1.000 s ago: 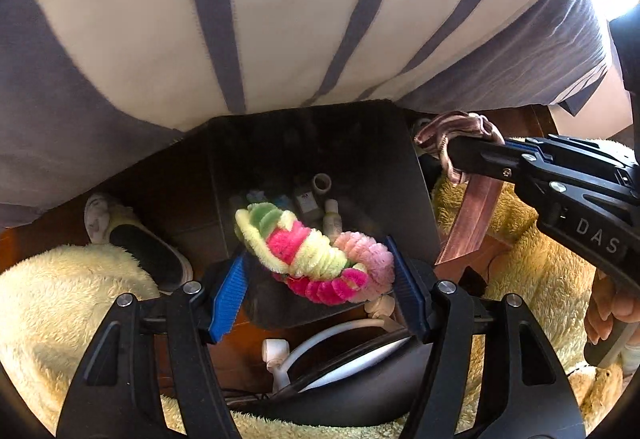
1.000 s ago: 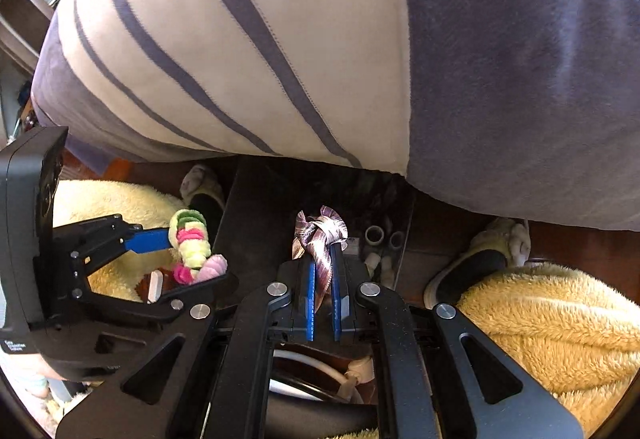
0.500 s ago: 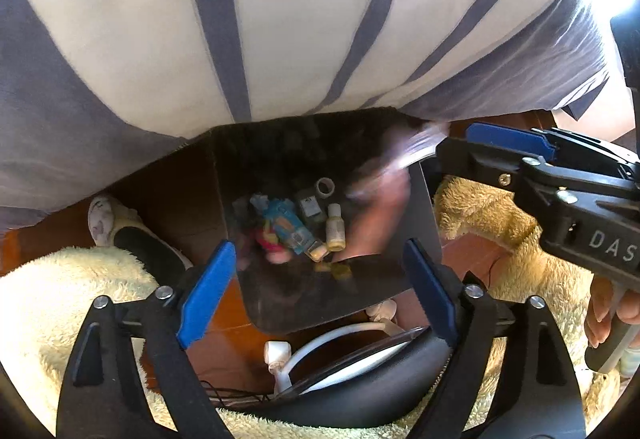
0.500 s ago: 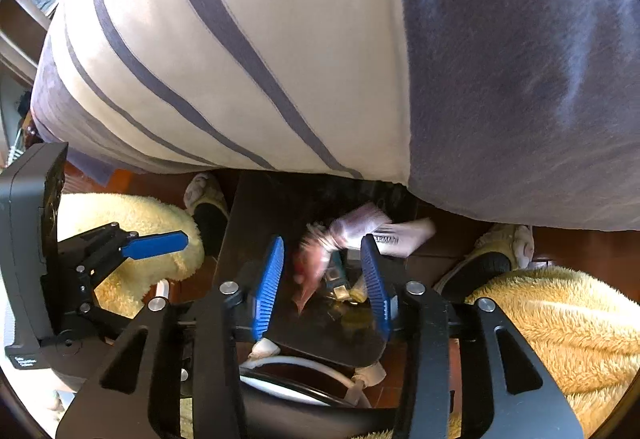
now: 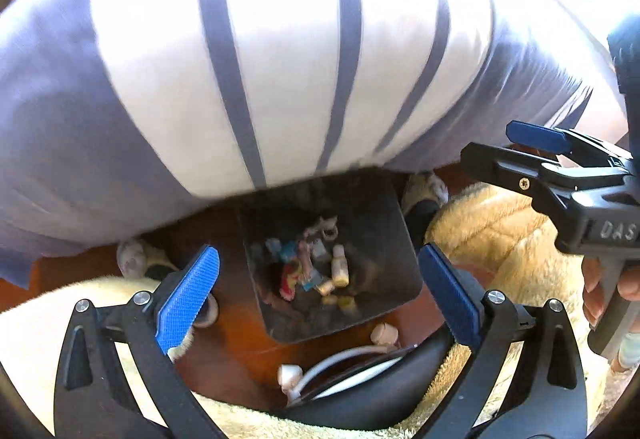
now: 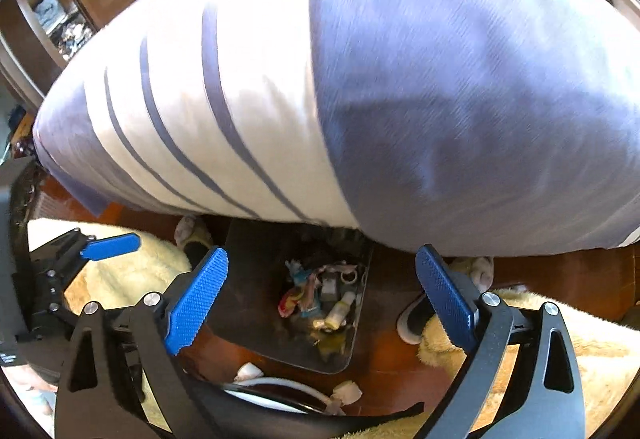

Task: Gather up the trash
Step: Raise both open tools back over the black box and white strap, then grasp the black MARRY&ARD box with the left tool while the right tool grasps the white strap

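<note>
**Wood floor, black bin, both claws letting go above it**

Left wrist view. Looks steeply down at a reddish wood floor with a black bin standing on it, far end tucked under a big striped pillow. Shows the left claw spread wide, jaws opening, nothing between the blue pads. Frames the bin squarely: trash (small bottles, wrappers, something pink and yellow) heaped on the bin's bottom, straight ahead and below. Off to the right, over a fluffy yellow rug, the right claw, likewise parted and empty, pointing in toward the bin.

Right wrist view. Same bin, here a little left of centre between the opening fingers; nothing gripped. Heap strung out roughly along the bin's long side, running away toward the pillow. One blue pad of the left claw at the far left edge, beside the bin.

Seems finished with this drop. Neither claw clearly nearer the bin. No sure litter outside it: only small white pieces on the floor just beside its near edge (casters or caps, cannot tell). Probably calls for lifting clear and turning away from the bin to find the next piece, minding the pillow overhanging the far rim.
</note>
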`<move>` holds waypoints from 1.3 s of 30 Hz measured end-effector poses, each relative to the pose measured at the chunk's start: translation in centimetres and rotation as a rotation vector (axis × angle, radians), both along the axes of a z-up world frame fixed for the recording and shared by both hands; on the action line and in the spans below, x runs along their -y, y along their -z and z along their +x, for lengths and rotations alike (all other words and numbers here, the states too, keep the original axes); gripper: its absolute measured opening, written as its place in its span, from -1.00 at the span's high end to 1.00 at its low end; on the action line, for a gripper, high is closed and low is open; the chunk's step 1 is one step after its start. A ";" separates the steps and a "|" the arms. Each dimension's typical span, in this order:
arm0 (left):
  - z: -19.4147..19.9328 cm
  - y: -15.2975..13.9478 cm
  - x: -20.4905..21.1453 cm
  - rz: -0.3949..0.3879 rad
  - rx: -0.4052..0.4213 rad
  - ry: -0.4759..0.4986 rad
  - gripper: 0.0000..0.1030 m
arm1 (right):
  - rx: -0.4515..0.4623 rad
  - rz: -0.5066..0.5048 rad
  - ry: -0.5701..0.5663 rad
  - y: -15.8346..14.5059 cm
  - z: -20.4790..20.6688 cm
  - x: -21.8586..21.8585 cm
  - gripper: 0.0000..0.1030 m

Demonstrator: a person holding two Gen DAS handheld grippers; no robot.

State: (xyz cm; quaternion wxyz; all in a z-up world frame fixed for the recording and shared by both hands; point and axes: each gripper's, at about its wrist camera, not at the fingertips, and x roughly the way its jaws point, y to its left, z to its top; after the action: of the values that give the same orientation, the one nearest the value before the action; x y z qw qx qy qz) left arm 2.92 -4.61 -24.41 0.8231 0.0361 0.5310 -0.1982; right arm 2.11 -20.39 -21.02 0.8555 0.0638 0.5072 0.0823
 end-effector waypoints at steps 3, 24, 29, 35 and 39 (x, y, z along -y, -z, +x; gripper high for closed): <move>0.1 -2.0 -0.6 -0.004 0.041 -0.022 -0.84 | 0.049 -0.012 0.014 -2.1 0.1 0.7 -0.85; 9.1 -13.4 -4.6 0.013 0.283 -0.131 -0.84 | 0.275 -0.139 0.003 -13.5 8.1 2.3 -0.87; 12.7 -15.2 -3.6 0.047 0.312 -0.120 -0.84 | 0.281 -0.143 0.007 -14.6 11.8 2.5 -0.87; 17.3 -15.5 -1.4 0.066 0.305 -0.090 -0.85 | 0.267 -0.141 0.039 -15.0 17.6 3.5 -0.87; 20.6 -15.1 0.1 0.064 0.285 -0.077 -0.85 | 0.259 -0.167 0.049 -14.6 21.9 3.6 -0.87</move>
State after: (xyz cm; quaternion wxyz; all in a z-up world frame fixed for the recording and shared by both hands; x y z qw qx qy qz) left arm 23.47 -4.76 -9.30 0.8955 0.0696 0.4159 -0.1422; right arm 24.00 -23.99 -6.40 0.9178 -0.0064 0.3961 0.0266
